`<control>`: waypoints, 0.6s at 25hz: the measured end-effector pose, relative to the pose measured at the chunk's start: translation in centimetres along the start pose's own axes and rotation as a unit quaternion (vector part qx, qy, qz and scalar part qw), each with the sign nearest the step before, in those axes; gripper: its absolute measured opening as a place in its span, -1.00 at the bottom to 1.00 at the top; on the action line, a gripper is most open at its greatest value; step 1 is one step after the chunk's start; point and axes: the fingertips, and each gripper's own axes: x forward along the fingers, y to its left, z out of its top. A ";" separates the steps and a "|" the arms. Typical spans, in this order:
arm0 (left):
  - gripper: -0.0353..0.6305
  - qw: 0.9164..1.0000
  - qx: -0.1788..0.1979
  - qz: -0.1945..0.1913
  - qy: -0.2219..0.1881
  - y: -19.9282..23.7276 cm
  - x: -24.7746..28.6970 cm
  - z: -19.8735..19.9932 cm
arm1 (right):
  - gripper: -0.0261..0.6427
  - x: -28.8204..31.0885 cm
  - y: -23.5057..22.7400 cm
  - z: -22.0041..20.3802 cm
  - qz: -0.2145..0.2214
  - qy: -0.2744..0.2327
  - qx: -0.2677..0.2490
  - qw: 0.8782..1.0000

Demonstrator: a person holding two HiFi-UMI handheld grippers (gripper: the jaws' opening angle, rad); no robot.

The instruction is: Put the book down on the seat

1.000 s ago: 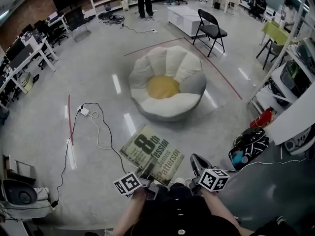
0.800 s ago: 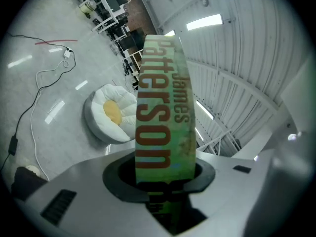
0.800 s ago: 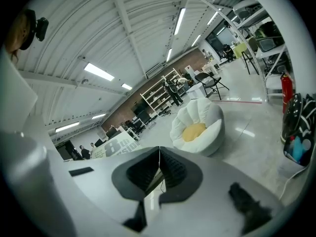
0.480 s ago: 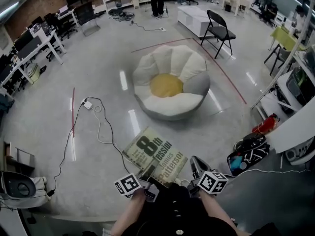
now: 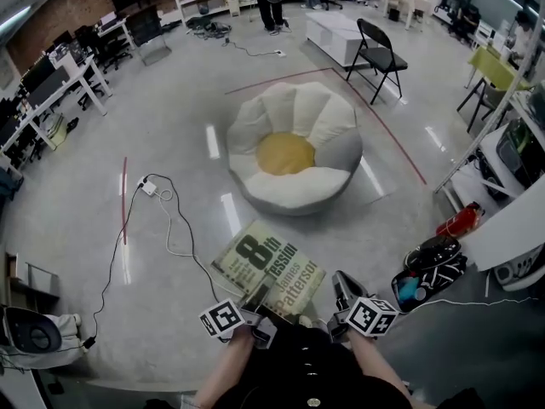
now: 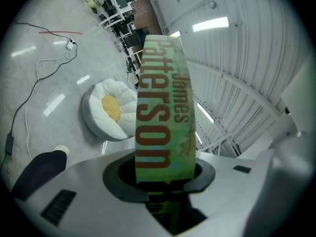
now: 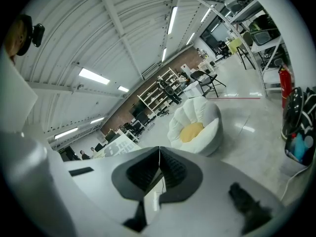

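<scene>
Clamping the book (image 5: pixel 268 267) by its near edge, your left tongs (image 5: pixel 258 312) hold it out beyond their tips. It looks light and stiff-covered, likely to sag or slip. Beside them, your right tongs (image 5: pixel 342 288) sit clenched, empty. The seat (image 5: pixel 289 153) lies well ahead.

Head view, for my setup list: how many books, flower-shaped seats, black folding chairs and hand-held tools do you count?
Book: 1
Flower-shaped seat: 1
Black folding chair: 1
Tools: 2 (left tool, right tool)
Total: 5
</scene>
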 end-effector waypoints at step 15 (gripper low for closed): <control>-0.41 1.000 -0.013 -0.011 0.012 0.2 12.4 8.3 | -0.89 10.1 -2.7 8.7 -0.011 -0.008 0.006 1.000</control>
